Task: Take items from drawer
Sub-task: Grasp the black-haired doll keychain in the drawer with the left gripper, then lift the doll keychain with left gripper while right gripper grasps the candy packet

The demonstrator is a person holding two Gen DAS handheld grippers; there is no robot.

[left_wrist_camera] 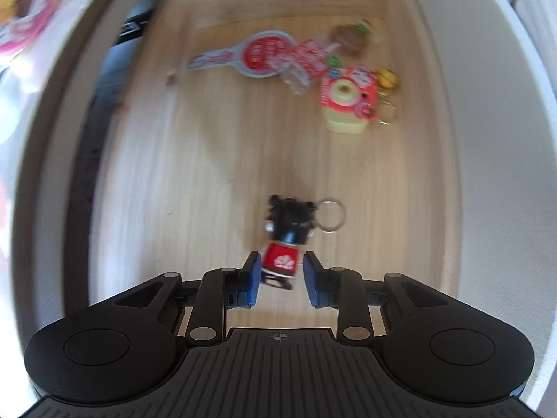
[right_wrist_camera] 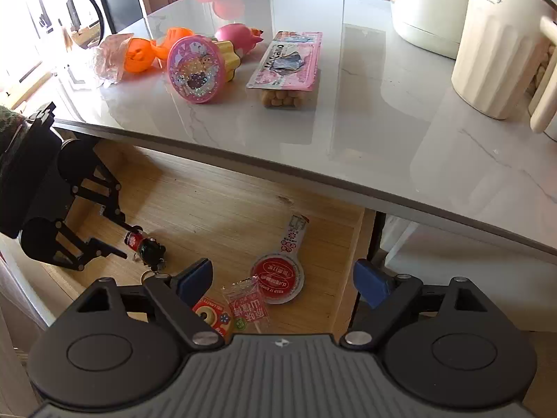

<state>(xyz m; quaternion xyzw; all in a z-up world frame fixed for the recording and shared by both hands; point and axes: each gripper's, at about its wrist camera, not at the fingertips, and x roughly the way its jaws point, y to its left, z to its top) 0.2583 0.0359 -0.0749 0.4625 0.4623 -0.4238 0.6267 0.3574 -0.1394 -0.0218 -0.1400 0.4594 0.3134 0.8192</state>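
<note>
An open wooden drawer [left_wrist_camera: 209, 174] holds small items. A keychain figure [left_wrist_camera: 289, 216] with a black head, red body and metal ring lies on its floor. My left gripper [left_wrist_camera: 282, 268] points down into the drawer with its blue pads on either side of the figure's red body, a thin gap showing on each side. The right wrist view shows that left gripper [right_wrist_camera: 132, 242] at the figure [right_wrist_camera: 149, 249]. My right gripper [right_wrist_camera: 282, 275] hovers wide open over the drawer [right_wrist_camera: 216, 209], with nothing between its fingers.
Further in lie a pink camera-shaped keychain [left_wrist_camera: 346, 97], a round red-lidded tag [left_wrist_camera: 261, 54], a red sachet [left_wrist_camera: 310, 57] and a yellow charm [left_wrist_camera: 388, 78]. The marble countertop [right_wrist_camera: 383, 122] overhangs the drawer and carries a glitter cupcake toy [right_wrist_camera: 195, 69], a snack pack [right_wrist_camera: 289, 62] and a cream canister [right_wrist_camera: 501, 45].
</note>
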